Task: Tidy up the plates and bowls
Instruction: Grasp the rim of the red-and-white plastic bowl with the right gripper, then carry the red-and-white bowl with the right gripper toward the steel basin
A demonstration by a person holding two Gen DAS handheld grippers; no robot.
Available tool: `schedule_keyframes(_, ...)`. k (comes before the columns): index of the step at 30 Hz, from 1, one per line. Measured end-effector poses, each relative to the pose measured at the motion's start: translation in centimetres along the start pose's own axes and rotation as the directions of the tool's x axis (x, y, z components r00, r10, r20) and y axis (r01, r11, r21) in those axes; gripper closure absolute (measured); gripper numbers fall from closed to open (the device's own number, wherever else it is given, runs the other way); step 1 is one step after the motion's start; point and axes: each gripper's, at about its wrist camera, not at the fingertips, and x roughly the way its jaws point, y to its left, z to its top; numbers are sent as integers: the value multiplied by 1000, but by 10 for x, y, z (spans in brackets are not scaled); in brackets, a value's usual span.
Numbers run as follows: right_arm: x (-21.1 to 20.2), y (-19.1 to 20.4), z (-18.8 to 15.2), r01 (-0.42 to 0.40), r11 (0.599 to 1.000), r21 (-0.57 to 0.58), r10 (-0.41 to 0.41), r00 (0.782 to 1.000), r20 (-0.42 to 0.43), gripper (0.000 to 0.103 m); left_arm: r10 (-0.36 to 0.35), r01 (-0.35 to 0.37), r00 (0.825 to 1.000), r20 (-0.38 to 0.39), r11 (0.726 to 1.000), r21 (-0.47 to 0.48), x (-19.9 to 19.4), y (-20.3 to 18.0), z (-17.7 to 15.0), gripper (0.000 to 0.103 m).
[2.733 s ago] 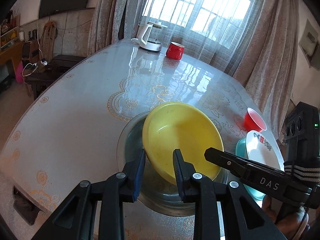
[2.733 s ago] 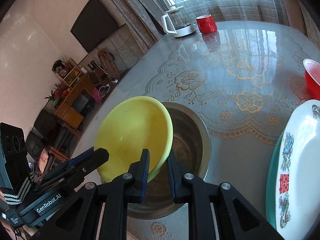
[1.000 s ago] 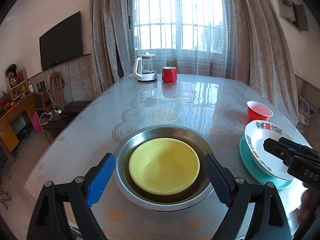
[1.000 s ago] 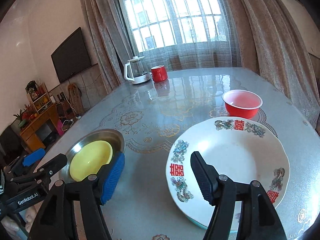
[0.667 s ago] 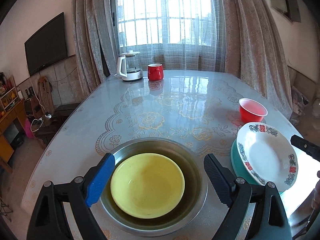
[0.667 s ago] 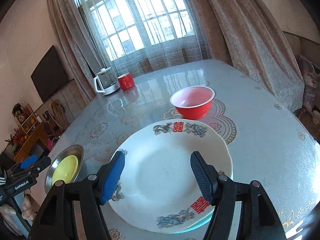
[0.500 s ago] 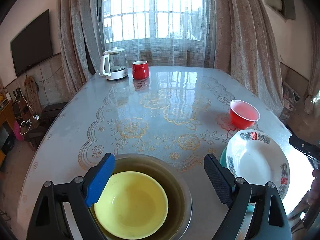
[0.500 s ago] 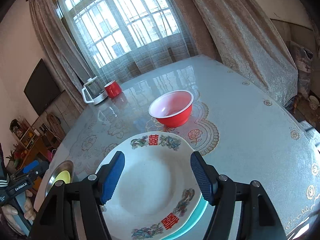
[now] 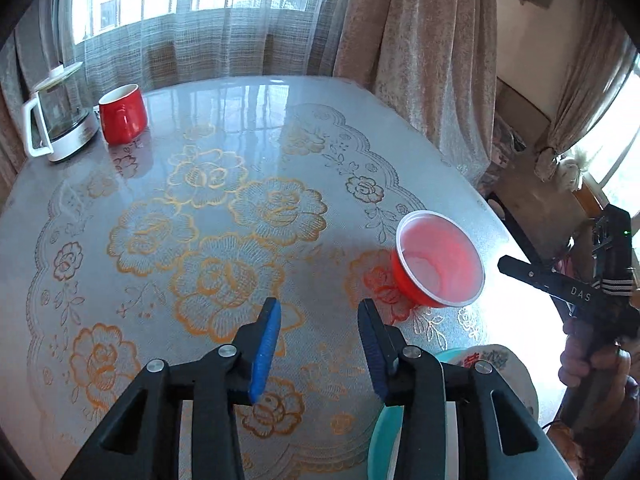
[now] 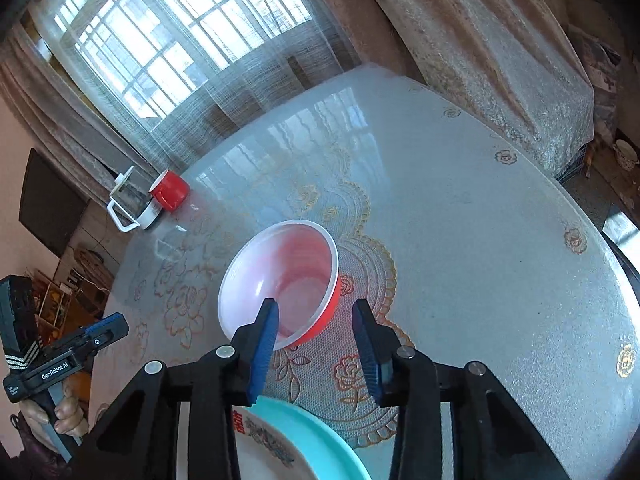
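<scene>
While the left wrist view takes in the kettle (image 9: 56, 120) and red mug (image 9: 122, 114) far left, only the right one shows the red bowl (image 10: 280, 286) up close on the tabletop (image 10: 480, 240). Left gripper (image 9: 318, 344) fingers are closing on nothing; right gripper (image 10: 314, 346) fingers, angled down, close astride the bowl's near rim without touching it.

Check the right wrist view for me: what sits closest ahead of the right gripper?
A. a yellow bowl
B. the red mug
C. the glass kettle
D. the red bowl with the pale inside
D. The red bowl stands on the table just beyond the right gripper, whose jaws are closing with nothing gripped; the mug and kettle stand far back by the window.
</scene>
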Motion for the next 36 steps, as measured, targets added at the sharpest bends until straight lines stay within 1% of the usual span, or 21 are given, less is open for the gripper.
schedule_keyframes(3,17,-4,16,7,998,61,-4,999,-43,65,-80,77,996,-51,995,-57,21,-6,21,60)
schedule_keyframes(4,20,-4,19,8,997,78,-4,999,-54,65,-102,96,992,-74,993,-73,29,-9,27,53)
schedule_keyframes(6,27,-4,23,26,996,84,-20,997,-79,65,-139,133,988,-71,988,-83,42,-18,36,50)
schedule_keyframes(7,31,-5,24,35,996,87,-27,996,-87,65,-139,135,988,-65,989,-67,50,-24,40,45)
schedule_keyframes(8,34,-5,24,43,996,82,-35,995,-93,65,-133,129,988,-79,990,-53,60,-30,42,43)
schedule_keyframes(9,38,-5,23,63,995,78,-54,993,-103,68,-139,135,985,-100,990,-50,72,-36,41,45)
schedule_keyframes(10,42,-6,20,79,994,74,-70,991,-115,72,-148,142,982,-120,988,-56,83,-39,38,48)
schedule_keyframes(11,46,-7,16,87,994,67,-78,989,-128,81,-150,144,977,-149,988,-52,93,-43,35,69)
schedule_keyframes(12,48,-7,12,96,994,60,-87,987,-136,86,-173,166,972,-159,985,-54,98,-47,33,73)
schedule_keyframes(13,49,-5,9,79,996,52,-72,990,-124,88,-189,183,970,-155,982,-51,98,-50,30,86)
schedule_keyframes(14,48,0,7,84,996,30,-80,991,-111,90,-173,168,974,-145,985,-50,95,-53,28,94)
schedule_keyframes(16,43,15,2,83,996,-20,-84,993,-85,91,-120,114,987,-103,992,-62,76,-55,22,94)
schedule_keyframes(18,32,31,0,63,996,-56,-66,996,-60,91,-95,91,994,-58,994,-66,48,-54,15,94)
schedule_keyframes(19,26,39,-2,38,997,-72,-42,998,-52,91,-84,82,996,-32,994,-77,31,-52,10,94)
schedule_keyframes(21,12,60,-6,-3,994,-106,-1,999,-37,91,-67,70,997,31,994,-90,-8,-48,-1,94)
schedule_keyframes(23,2,83,-17,-49,988,-148,44,998,-40,91,-16,25,996,88,994,-102,-46,-45,-20,93)
schedule_keyframes(26,-14,119,-41,-127,971,-201,119,991,-55,91,74,-58,985,155,993,-106,-92,-41,-55,89)
schedule_keyframes(28,-18,138,-60,-168,957,-235,154,985,-74,91,118,-98,976,183,988,-117,-116,-35,-81,89)
schedule_keyframes(31,-17,158,-85,-220,943,-249,196,973,-118,91,137,-105,972,190,980,-166,-141,-12,-118,89)
schedule_keyframes(34,-14,172,-108,-250,934,-257,216,964,-153,91,143,-101,971,192,972,-213,-151,4,-142,89)
schedule_keyframes(36,-11,180,-120,-249,931,-266,211,964,-163,91,155,-110,969,193,968,-224,-151,10,-148,89)
